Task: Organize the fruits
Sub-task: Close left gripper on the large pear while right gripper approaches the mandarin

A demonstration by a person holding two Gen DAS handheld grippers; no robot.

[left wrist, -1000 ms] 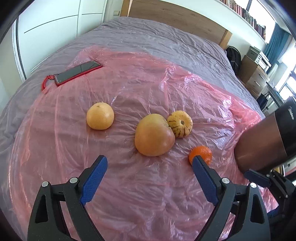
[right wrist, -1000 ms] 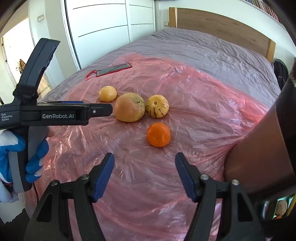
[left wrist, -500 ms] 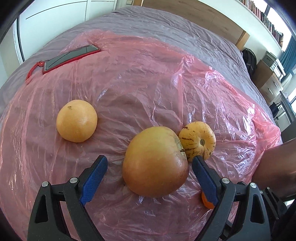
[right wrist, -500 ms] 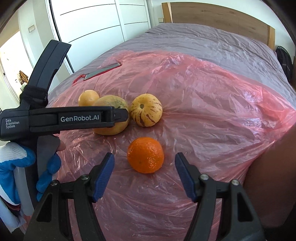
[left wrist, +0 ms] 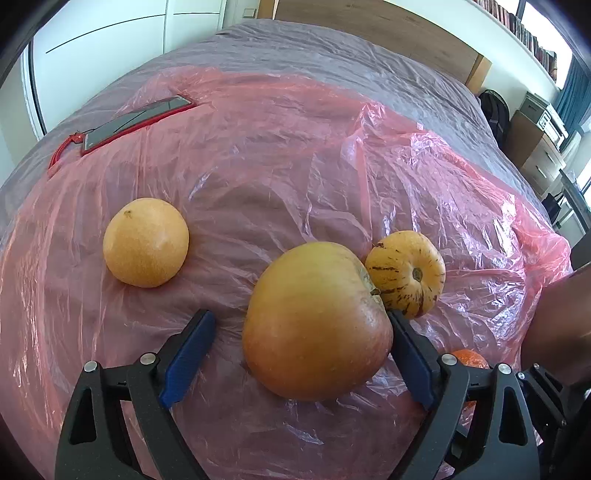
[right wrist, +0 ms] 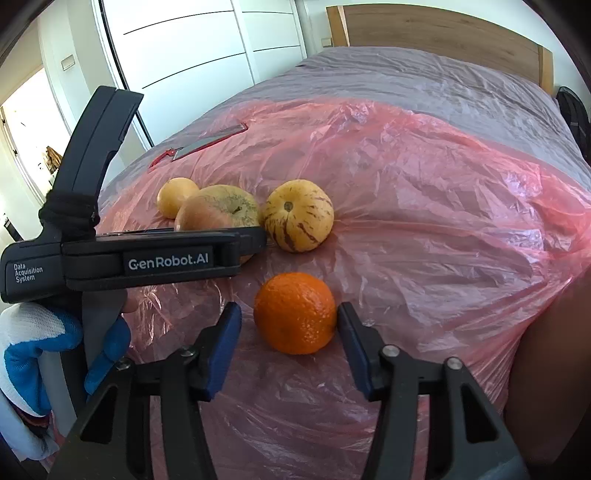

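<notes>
Several fruits lie on a pink plastic sheet spread over a bed. My left gripper is open with its jaws on either side of a large orange-green apple; the right jaw touches it. A striped yellow melon sits against the apple's right. A round yellow fruit lies apart to the left. My right gripper is open around a small orange, the right jaw touching it. The apple, melon and yellow fruit show behind it.
A phone in a red case lies at the sheet's far left edge. A grey bedspread and wooden headboard are beyond. White wardrobe doors stand left. A bare arm is at the right.
Both grippers moved forward and down. The left one closed in on the apple, the right one on the orange. Both stayed open; the fruits did not move.
</notes>
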